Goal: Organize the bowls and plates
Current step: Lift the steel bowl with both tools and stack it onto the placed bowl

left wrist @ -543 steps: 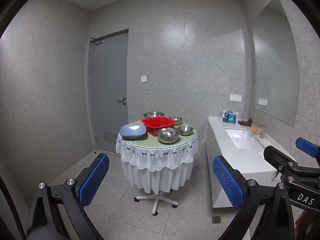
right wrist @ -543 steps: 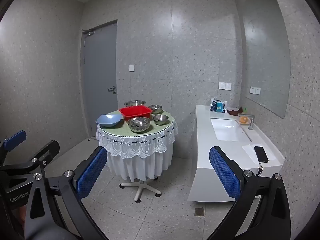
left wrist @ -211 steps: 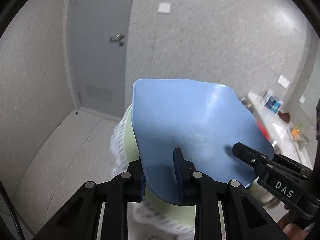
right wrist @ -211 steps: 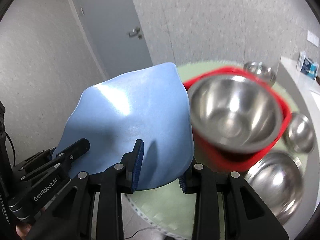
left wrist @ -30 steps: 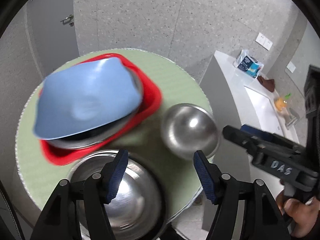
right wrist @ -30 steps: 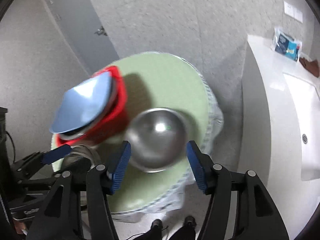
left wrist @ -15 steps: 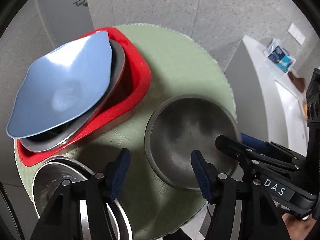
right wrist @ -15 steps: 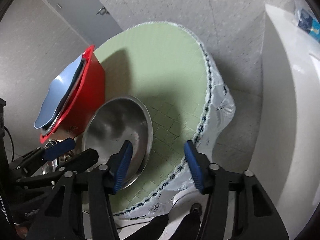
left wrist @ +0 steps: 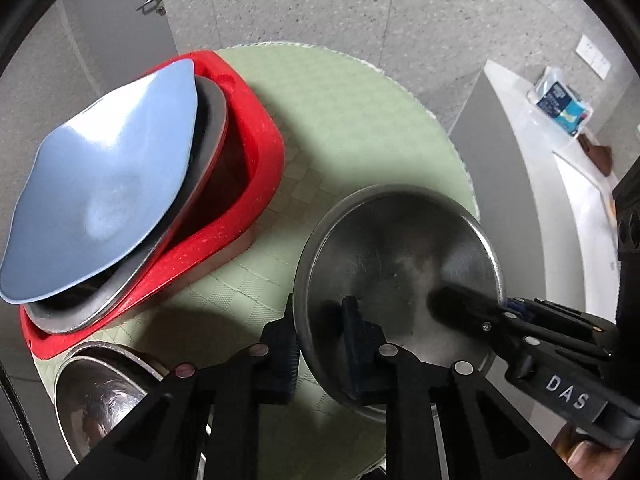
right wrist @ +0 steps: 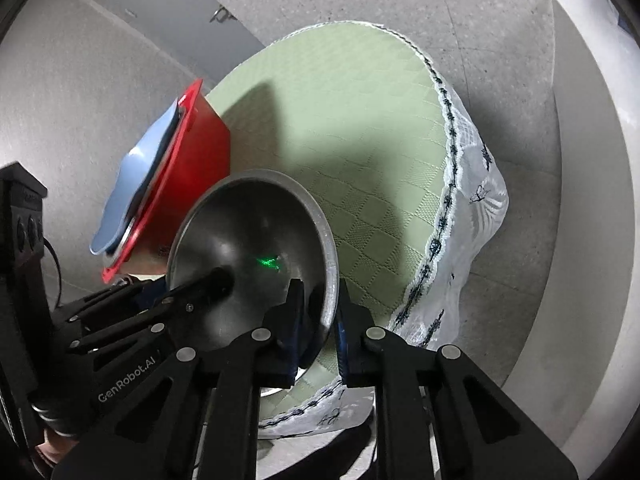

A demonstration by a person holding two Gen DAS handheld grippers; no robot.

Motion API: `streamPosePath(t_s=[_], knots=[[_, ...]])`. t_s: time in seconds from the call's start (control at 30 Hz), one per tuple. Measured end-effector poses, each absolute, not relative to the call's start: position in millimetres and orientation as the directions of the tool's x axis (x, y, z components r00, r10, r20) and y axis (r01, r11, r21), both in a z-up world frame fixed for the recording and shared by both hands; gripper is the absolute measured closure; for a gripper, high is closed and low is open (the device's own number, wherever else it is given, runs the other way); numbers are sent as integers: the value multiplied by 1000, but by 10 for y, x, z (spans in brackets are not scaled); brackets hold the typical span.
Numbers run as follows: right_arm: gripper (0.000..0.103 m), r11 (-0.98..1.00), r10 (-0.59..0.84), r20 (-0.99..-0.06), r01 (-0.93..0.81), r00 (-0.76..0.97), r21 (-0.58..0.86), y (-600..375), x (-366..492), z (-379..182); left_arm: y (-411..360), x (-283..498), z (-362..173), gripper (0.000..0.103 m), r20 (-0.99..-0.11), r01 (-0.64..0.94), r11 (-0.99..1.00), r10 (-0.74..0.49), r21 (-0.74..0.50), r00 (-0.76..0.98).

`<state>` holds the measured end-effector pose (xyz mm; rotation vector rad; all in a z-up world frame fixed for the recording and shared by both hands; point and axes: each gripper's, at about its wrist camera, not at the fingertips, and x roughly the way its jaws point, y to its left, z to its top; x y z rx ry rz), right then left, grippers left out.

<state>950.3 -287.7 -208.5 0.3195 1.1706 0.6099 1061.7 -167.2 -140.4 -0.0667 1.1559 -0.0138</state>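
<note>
A steel bowl (left wrist: 400,248) sits on the green round table (left wrist: 352,120). My left gripper (left wrist: 320,340) is shut on its near-left rim. My right gripper (right wrist: 318,312) is shut on the opposite rim of the same bowl (right wrist: 248,240), and it shows at the bowl's right edge in the left wrist view (left wrist: 516,312). A red tub (left wrist: 256,172) holds a steel bowl (left wrist: 212,120) with a blue plate (left wrist: 104,184) on top, tilted. The tub (right wrist: 192,168) and plate (right wrist: 132,184) also show in the right wrist view.
Another steel bowl (left wrist: 96,392) sits at the table's near-left edge. A white sink counter (left wrist: 560,184) with a blue packet (left wrist: 560,100) stands to the right. A lace cloth (right wrist: 460,240) hangs off the table's rim. A grey door (left wrist: 112,20) is behind.
Both grippers have closed on the rim of the steel bowl from opposite sides; half a second ago they were open around it. The tub stack has not moved.
</note>
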Motion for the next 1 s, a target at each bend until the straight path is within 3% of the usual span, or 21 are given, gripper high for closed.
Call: streamPosePath(t_s=[0.47,1.0], knots=[[89,819,573,-712,-331,407,469,-2412,8783,-1155,-1049,9951,-828,87,-823,61,991,-131,-117,552],[89,873,467,-794,-344,388,345,-1459,8199,-1403,98,9014,-754,87,-847,59,983,-180,-174,500]])
